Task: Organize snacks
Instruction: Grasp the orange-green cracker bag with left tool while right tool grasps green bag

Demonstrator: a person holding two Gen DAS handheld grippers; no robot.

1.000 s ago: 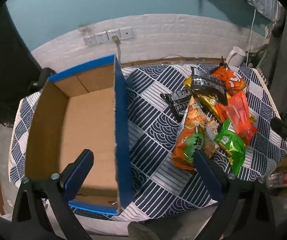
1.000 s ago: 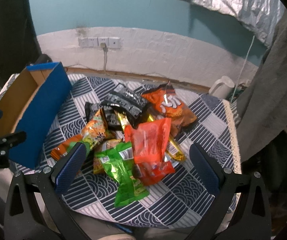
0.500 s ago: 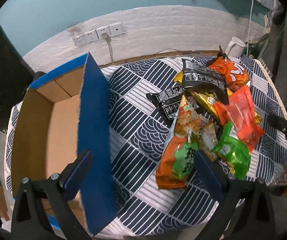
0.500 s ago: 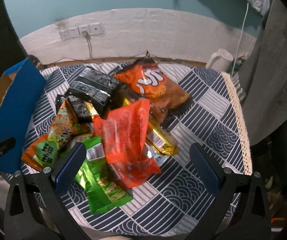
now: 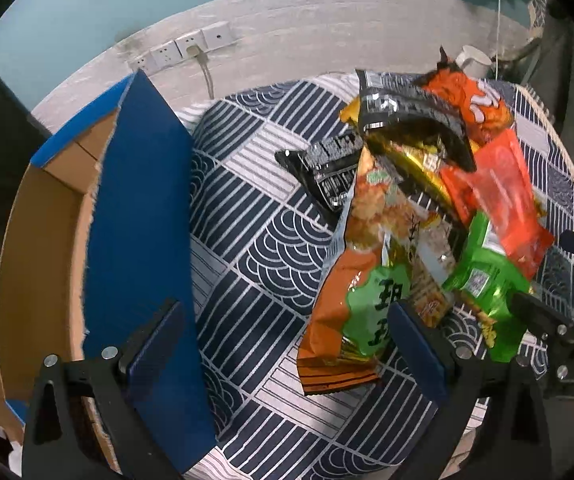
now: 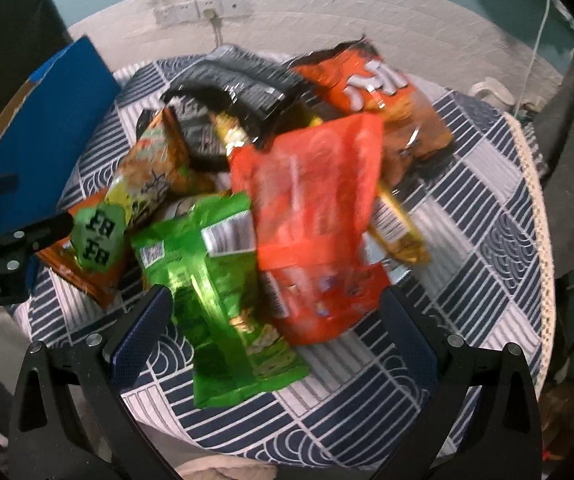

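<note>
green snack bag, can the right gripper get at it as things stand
Probably yes. The right gripper is open with the green snack bag lying between its fingers, its near half uncovered; only the red pouch overlaps its far edge.

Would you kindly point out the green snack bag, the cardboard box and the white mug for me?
green snack bag (image 6: 215,280): right wrist view, middle of the bag's face.
cardboard box (image 5: 139,220): left wrist view, blue outer side wall.
white mug (image 5: 473,59): left wrist view, its body.

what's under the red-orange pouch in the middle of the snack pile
The red-orange pouch lies over a gold wrapper and the edge of the green bag. Anything else beneath it is hidden.
</note>
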